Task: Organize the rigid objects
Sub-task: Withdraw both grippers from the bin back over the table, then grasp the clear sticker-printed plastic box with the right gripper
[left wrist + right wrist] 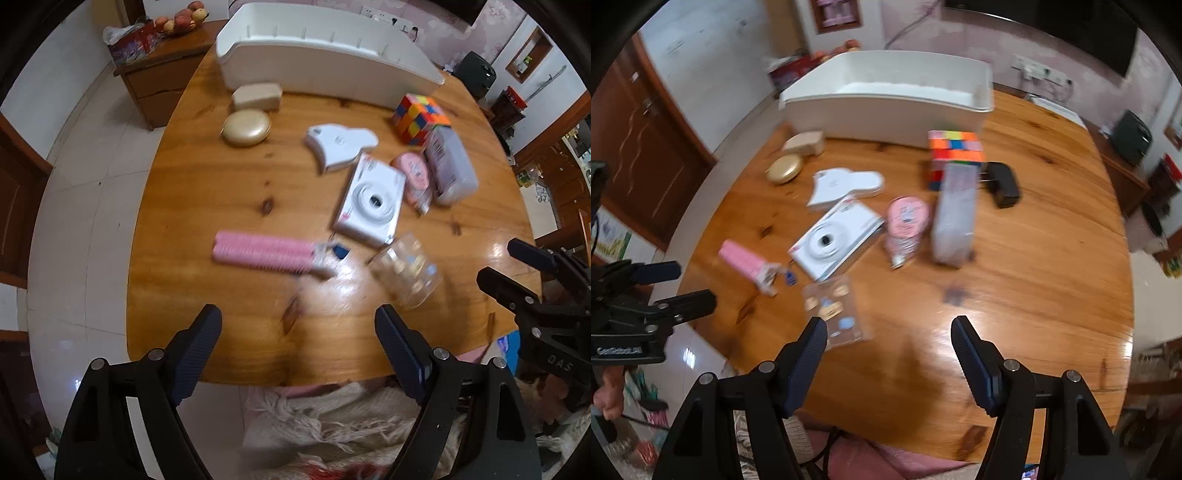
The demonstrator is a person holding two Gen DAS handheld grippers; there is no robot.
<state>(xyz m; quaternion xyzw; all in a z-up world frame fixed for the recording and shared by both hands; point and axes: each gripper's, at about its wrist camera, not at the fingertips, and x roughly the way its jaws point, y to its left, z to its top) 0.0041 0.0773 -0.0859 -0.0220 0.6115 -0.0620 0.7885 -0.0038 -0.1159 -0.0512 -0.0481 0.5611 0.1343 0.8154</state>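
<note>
Both grippers hang over the near edge of the wooden table (207, 206), jaws wide apart and holding nothing: the left gripper (299, 332) faces bare wood, the right gripper (888, 338) sits just short of a clear cup (833, 314) lying on its side. The things to sort lie scattered in front of the white bin (886, 110) at the far side, which looks empty from here (its floor is only partly visible).

The cup is the likeliest trouble: a glancing touch from a finger could roll it off the near edge. The white camera (834, 240) lies just beyond it, with a pink tin (908, 218) and a tall clear box (955, 214) close by, so a careless reach could tip the box. The pink comb (264, 254) lies flat and low, and may slip from a pinch.
</note>
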